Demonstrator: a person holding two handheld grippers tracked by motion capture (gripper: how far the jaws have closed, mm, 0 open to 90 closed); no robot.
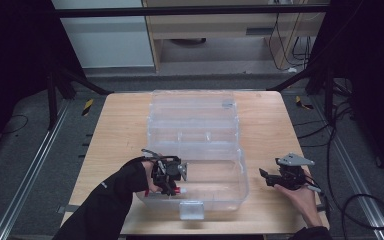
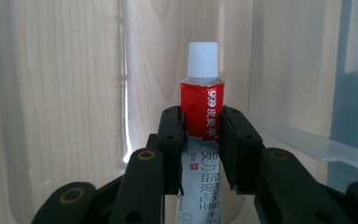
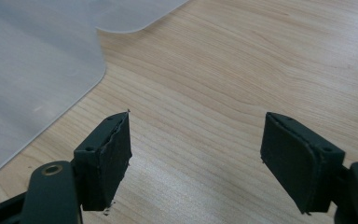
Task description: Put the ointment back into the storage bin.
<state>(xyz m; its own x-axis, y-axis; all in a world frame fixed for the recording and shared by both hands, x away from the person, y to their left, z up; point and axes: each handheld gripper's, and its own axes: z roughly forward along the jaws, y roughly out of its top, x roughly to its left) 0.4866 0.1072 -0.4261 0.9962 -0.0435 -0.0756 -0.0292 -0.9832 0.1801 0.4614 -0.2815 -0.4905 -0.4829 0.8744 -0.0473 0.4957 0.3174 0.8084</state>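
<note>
A clear plastic box (image 1: 196,131) lies open on the wooden table, its near half (image 1: 230,195) toward me. My left gripper (image 1: 172,181) hovers over the near half's left side, shut on a small red and white tube (image 2: 202,109) with a white cap (image 2: 202,59). The tube's cap end sticks out past the jaws, seen as a red tip (image 1: 179,190) in the high view. My right gripper (image 1: 269,178) rests to the right of the box, just above the table, open with nothing between its fingers (image 3: 112,151). The box's rounded corner (image 3: 37,79) lies to its left.
The table (image 1: 120,120) has bare wood on both sides of the box. A latch tab (image 1: 191,210) juts from the box's front edge. Dark frame legs and cables surround the table on the floor.
</note>
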